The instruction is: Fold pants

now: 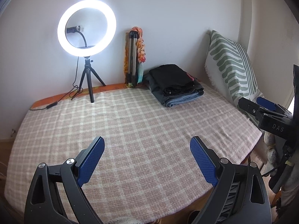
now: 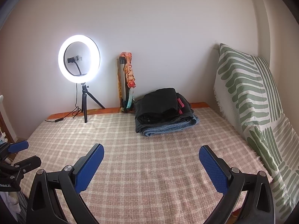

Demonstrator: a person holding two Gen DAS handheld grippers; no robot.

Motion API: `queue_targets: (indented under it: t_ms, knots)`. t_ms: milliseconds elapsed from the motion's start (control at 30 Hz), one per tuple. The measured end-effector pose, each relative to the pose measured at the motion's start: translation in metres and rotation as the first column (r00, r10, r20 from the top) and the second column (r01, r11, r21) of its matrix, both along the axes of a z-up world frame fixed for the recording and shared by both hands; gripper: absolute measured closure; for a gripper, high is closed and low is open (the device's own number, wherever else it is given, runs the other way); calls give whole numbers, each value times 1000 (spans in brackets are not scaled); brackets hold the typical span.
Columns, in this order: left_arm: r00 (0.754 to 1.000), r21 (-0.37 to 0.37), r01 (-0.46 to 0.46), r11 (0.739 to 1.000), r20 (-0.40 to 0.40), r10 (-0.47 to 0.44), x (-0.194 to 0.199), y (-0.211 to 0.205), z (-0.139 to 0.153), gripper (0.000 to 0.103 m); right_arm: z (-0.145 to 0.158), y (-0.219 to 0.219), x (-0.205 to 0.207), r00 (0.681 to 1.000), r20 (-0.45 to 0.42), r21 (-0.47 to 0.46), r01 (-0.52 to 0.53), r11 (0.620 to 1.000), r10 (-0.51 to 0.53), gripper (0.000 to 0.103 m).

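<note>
i see no bin or basket here; what carries everything is the bed (image 1: 130,127), covered by a pink-and-cream checked blanket (image 2: 149,158).

my left claw (image 1: 147,149) is spread wide, blue pads (image 1: 91,160) well apart, gripping nothing, hanging above the near part of the blanket. my right claw (image 2: 151,155) is spread just as wide and holds nothing either, also above bare blanket. in the left wrist view the right claw shows at the right edge (image 1: 261,108); in the right wrist view the left claw shows at the left edge (image 2: 16,153).

the pants are a stack of folded pants (image 1: 175,85) (image 2: 164,110) at the far side of the bed, near the wall, well apart from both claws. a black pair lies on top, with a strip of pink showing at its right side, a dark grey layer under it and blue denim at the bottom. the stack's long axis runs from far left to near right, with the layered folded edges facing me. it lies flat.

just left of the stack a folded tripod (image 1: 131,56) wrapped with a colourful cloth (image 1: 140,46) leans upright against the wall. further left a lit ring light (image 1: 86,28) (image 2: 79,58) stands on a small black tripod (image 2: 85,104), its cable trailing off to the left. a green-and-white patterned cushion (image 2: 248,100) leans along the right side of the bed.
</note>
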State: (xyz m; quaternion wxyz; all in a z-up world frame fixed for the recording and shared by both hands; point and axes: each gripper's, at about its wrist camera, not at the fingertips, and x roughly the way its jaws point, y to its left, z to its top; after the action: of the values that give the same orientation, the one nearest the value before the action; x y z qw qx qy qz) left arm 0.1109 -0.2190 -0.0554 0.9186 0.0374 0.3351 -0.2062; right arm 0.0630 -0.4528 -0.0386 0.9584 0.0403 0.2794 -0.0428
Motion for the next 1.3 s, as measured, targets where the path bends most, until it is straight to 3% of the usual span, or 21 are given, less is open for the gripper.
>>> queue_targets:
  t_ms: [1300]
  knots:
    - [1000, -34, -5, 999, -23, 4, -2, 0, 1, 10, 0, 1, 5, 1000, -9, 5, -24, 1000, 24, 0]
